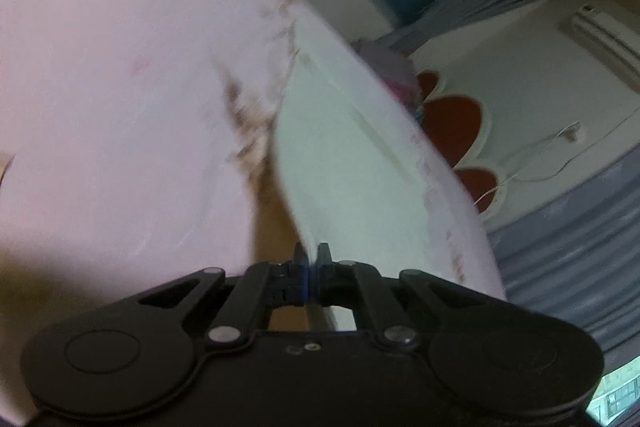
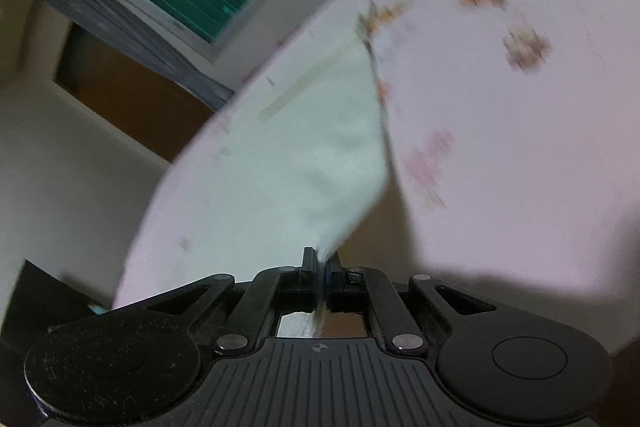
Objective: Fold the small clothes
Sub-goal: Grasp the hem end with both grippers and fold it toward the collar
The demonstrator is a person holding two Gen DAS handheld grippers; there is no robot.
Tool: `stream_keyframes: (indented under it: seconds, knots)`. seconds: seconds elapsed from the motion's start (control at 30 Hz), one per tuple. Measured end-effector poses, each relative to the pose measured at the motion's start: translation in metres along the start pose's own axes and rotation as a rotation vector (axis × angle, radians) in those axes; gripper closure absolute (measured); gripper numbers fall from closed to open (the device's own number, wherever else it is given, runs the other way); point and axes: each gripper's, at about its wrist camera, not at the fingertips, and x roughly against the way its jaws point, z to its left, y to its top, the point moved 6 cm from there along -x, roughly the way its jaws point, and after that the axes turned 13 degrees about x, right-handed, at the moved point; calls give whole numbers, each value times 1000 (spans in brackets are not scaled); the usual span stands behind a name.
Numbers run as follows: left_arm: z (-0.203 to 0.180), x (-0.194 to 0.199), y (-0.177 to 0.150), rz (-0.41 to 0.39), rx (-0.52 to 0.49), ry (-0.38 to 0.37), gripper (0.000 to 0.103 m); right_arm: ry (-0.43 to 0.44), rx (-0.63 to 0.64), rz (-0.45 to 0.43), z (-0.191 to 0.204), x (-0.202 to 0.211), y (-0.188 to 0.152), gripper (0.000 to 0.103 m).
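Here both claws — left claw (image 1: 311, 259), right claw (image 2: 321, 261) — pinch the pale cloth (image 2: 304, 163); no writing legible.

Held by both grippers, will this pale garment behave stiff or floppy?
Likely floppy: the garment drapes in a curve from the left gripper and hangs from the right gripper. Probably light, as a thin pinched edge seems to carry it.

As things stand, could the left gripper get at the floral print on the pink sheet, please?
Probably not yet: the left gripper is shut on the white cloth, so it is occupied, although the floral print lies unobstructed on the pink sheet just ahead.
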Motion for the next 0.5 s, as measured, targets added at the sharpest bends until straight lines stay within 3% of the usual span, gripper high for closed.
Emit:
stream_keyframes:
  seconds: [0.2,0.33,0.5]
  knots:
    - [-63,-7,44,-133,-13,-144,100,61,40,-173,26,-1,73,100]
    - [-105,-31,91,-190,-17,-228,100,82,41,-267,31,-15,136,100]
    - [-140,-83,146,-209,-38,-252,100,94,-10,-326,22,-50,218,100]
